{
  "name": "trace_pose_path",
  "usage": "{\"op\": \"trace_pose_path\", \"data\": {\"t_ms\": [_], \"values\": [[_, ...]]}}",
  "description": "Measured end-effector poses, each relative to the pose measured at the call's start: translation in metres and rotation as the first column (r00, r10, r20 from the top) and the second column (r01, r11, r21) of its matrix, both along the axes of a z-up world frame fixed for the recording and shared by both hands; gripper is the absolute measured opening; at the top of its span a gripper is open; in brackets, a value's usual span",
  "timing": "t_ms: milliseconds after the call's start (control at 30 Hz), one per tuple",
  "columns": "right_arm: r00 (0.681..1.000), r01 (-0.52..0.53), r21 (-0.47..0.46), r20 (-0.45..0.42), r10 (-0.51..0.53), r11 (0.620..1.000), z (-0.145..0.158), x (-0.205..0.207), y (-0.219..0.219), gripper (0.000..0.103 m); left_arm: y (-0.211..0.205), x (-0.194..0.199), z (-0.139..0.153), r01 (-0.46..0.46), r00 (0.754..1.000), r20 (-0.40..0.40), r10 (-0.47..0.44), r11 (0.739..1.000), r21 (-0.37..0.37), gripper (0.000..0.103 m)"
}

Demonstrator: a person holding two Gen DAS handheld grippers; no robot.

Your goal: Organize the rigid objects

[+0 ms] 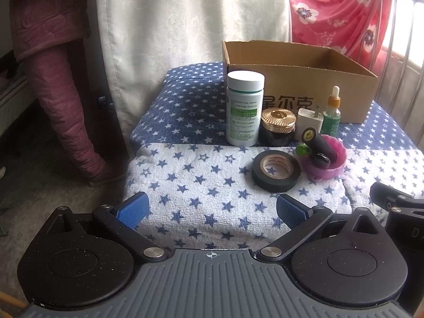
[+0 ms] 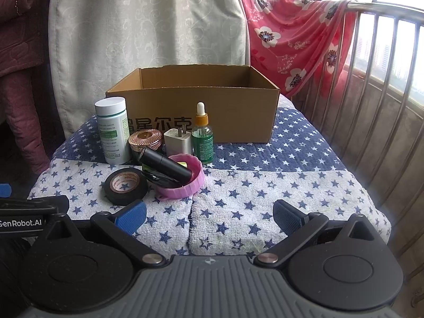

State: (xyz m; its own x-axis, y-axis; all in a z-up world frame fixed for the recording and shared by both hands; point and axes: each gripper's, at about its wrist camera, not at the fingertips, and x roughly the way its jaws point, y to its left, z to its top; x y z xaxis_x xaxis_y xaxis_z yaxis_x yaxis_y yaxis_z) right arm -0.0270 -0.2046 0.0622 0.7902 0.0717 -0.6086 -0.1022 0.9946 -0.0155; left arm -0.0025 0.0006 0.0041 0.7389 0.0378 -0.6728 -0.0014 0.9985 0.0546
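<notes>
Both grippers spread wide, empty — black tape roll (image 1: 275, 171) lies flat, ahead-right of left gripper (image 1: 210, 209), ahead-left of right gripper (image 2: 209, 216); left looks slightly nearer.

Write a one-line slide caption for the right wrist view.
Open right gripper faces tape roll, pink dish, bottles and empty-looking cardboard box.

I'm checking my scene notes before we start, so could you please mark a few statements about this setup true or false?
1. Both tools, left tool and right tool, are open and hold nothing. True.
2. The black tape roll sits inside the cardboard box. False: it lies on the star-patterned cloth.
3. The dropper bottle stands upright. True.
4. The pink bowl holds nothing. False: a black tube lies in it.
</notes>
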Motion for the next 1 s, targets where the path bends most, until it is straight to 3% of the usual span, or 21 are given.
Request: {"op": "trace_pose_path", "data": {"t_ms": [1000], "values": [[1.000,0.004,-0.007,-0.017,-0.004,1.000,-0.0043,0.0039,0.0002,0.103,-0.0005,0.0027,-0.0046,-0.001,1.000,-0.021,0.001,1.000,-0.009,0.103]]}}
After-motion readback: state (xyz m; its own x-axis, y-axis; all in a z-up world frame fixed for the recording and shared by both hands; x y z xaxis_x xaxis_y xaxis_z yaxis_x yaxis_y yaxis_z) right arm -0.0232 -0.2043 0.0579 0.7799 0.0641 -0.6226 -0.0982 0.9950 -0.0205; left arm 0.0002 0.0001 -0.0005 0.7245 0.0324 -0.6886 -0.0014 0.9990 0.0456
